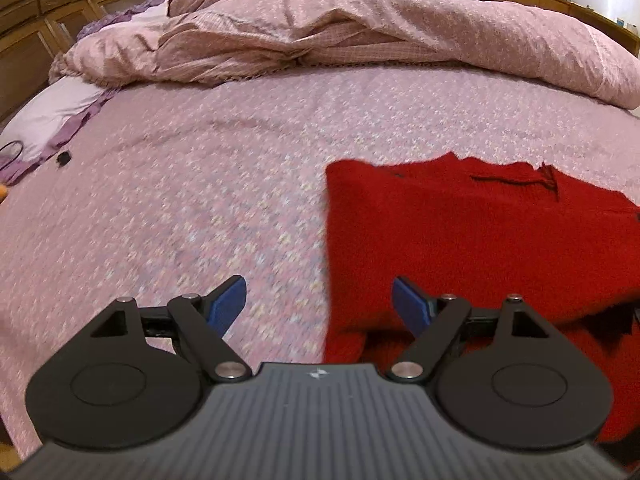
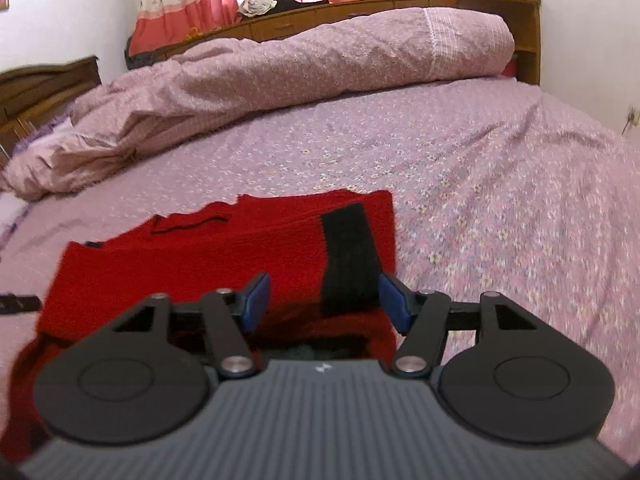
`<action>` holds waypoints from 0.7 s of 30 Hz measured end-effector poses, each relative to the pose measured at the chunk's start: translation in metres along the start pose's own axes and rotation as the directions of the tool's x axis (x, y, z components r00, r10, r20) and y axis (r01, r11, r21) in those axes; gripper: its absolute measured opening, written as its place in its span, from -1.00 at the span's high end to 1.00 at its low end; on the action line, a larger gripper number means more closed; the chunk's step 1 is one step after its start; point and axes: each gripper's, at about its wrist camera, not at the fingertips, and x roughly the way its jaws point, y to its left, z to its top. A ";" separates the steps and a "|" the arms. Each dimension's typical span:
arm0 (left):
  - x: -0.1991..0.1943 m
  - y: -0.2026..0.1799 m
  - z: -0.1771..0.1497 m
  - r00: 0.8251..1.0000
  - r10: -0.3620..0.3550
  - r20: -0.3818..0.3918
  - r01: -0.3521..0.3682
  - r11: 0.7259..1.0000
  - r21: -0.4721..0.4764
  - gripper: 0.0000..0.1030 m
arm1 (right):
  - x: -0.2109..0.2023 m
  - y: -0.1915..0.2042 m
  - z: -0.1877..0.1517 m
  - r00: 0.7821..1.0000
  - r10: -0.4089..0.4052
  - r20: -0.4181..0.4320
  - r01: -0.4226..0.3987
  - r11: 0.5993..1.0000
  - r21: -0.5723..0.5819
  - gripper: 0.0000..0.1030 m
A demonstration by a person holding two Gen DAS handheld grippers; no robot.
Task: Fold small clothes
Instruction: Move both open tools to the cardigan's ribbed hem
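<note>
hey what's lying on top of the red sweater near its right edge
A black cuff, the end of a sleeve folded across the red sweater. What lies under the folded layers is covered.

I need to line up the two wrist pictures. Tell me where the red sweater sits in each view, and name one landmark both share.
Left wrist: the red sweater fills the right half, lower centre to the right edge, lying on the bed, its left edge between the open jaws.
Right wrist: the sweater lies left of centre, just beyond the open jaws, its black cuff toward the right.
Shared landmark: the rumpled pink quilt heaped along the far side of the bed.
</note>
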 end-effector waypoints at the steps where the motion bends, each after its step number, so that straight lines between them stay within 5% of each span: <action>1: -0.004 0.002 -0.003 1.000 0.003 -0.001 -0.003 1.000 -0.001 -0.62 | -0.005 0.000 -0.002 1.000 0.009 -0.001 -0.009 1.000 0.006 -0.20; 21: -0.072 0.028 -0.073 0.997 -0.002 -0.073 0.004 1.000 0.027 -0.63 | -0.074 0.002 -0.041 0.998 0.021 -0.051 -0.021 1.000 0.012 -0.20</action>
